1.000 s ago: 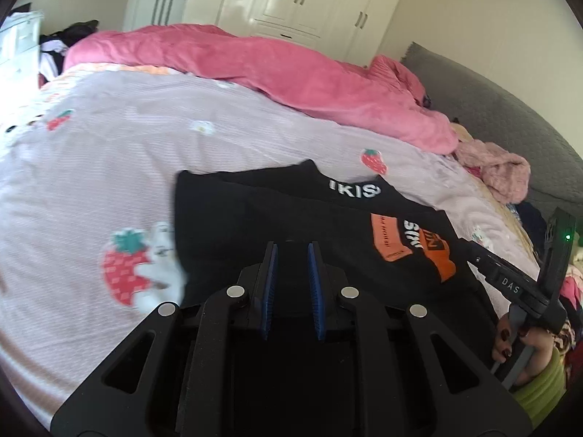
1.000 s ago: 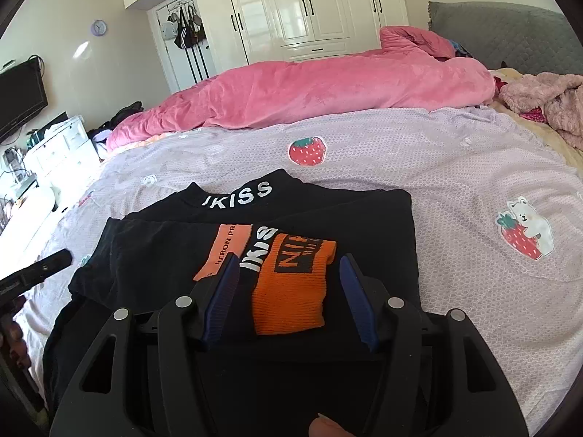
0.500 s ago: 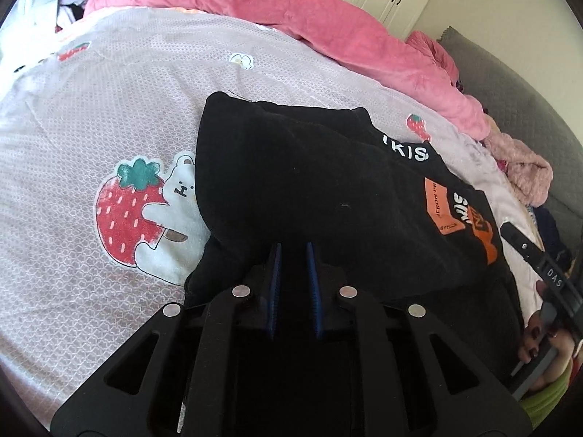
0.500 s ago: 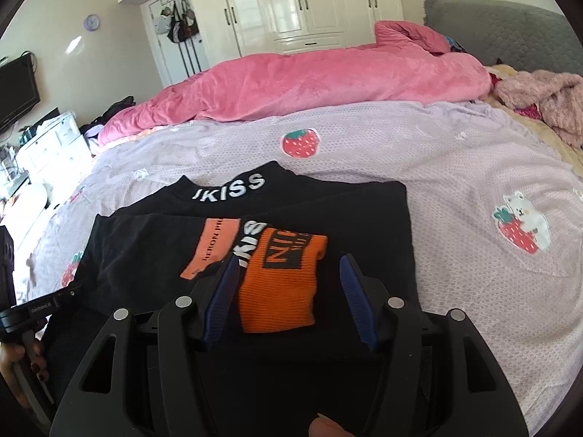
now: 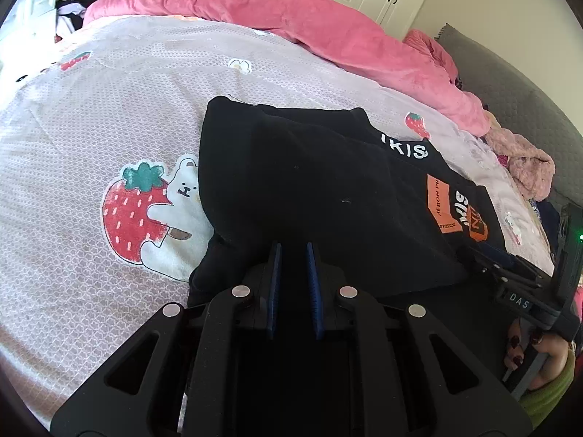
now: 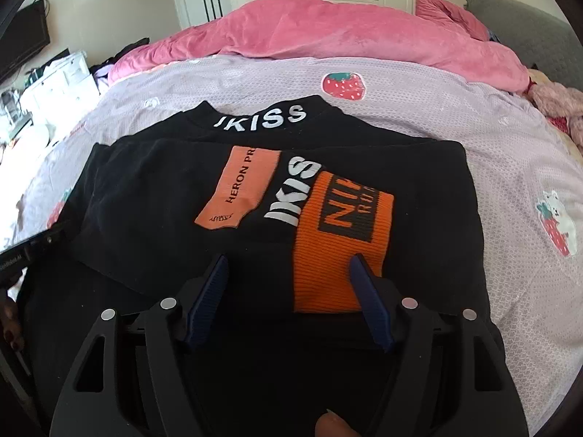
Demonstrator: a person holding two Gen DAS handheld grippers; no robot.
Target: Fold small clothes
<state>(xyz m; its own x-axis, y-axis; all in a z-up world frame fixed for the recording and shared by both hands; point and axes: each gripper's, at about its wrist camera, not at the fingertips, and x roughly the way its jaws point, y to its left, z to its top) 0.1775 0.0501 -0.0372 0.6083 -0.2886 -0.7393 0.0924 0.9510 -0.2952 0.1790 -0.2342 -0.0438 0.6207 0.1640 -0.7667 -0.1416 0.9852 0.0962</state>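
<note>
A black top (image 6: 175,200) with white "JKISS" lettering on the collar, an orange label and an orange ribbed cuff (image 6: 339,251) lies partly folded on the bed, sleeves laid over the body. It also shows in the left wrist view (image 5: 309,182). My right gripper (image 6: 289,266) is open, its blue pads low over the near part of the top by the orange cuff, holding nothing. My left gripper (image 5: 293,251) has its pads a narrow gap apart over the top's near left edge; I cannot see cloth between them.
The bed has a lilac cover (image 5: 109,109) printed with strawberries and bears. A pink duvet (image 6: 328,32) is heaped along the far side. A fluffy pink garment (image 5: 524,167) lies at the right. White wardrobes stand behind. The right gripper's handle (image 5: 528,298) shows at the left view's right edge.
Both grippers have moved lower and closer over the top. The left view tipped down toward the top's left edge. The jaw gaps look the same.
</note>
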